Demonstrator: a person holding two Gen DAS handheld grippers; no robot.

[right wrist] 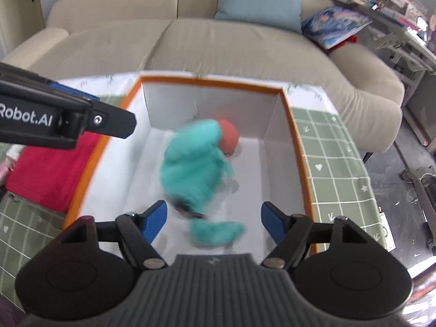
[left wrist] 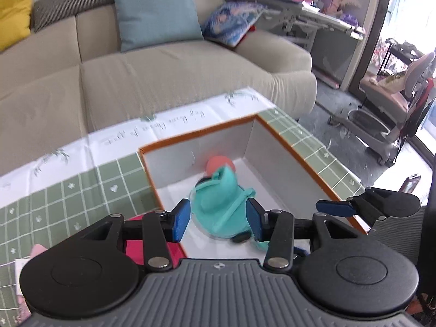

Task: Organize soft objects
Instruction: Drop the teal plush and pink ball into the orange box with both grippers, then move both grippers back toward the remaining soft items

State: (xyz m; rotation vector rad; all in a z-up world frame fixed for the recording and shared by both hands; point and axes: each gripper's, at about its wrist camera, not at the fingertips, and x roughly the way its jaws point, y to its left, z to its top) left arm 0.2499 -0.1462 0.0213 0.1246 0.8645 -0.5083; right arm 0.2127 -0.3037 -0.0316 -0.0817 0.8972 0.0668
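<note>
Beige corduroy-like upholstery covers the sofa [left wrist: 169,76] behind the worktop [left wrist: 81,185], which wears a cloth of green squares with white lines and a white band of script. On the sofa, behind the box [right wrist: 297,141], lean a light blue cushion [left wrist: 156,13], a yellow cushion [left wrist: 13,11] and a blue printed cushion [left wrist: 231,23]; a cluttered desk [left wrist: 321,19] stands beyond the sofa arm. The box is a white-walled carton with an orange rim, open at the top, resting on the cloth. Just outside its wall on the left claw's side lies a flat red cloth [right wrist: 51,174].

Inside the box, on its white floor, sits the soft toy [right wrist: 193,171]: a teal, fuzzy, rounded plush with a loose teal limb trailing toward the near edge, blurred in the right wrist view. Touching it on the far side is a salmon-coloured round ball [right wrist: 229,136], also inside the box.

The left claw [left wrist: 218,222] hangs over the near part of the box, its blue pads standing apart at either side of the toy, not pressing on it. The right claw [right wrist: 214,219] is spread wide above the toy's trailing limb, with nothing gripped. Each claw's black frame shows at the edge of the other's view, beside the box rim.
</note>
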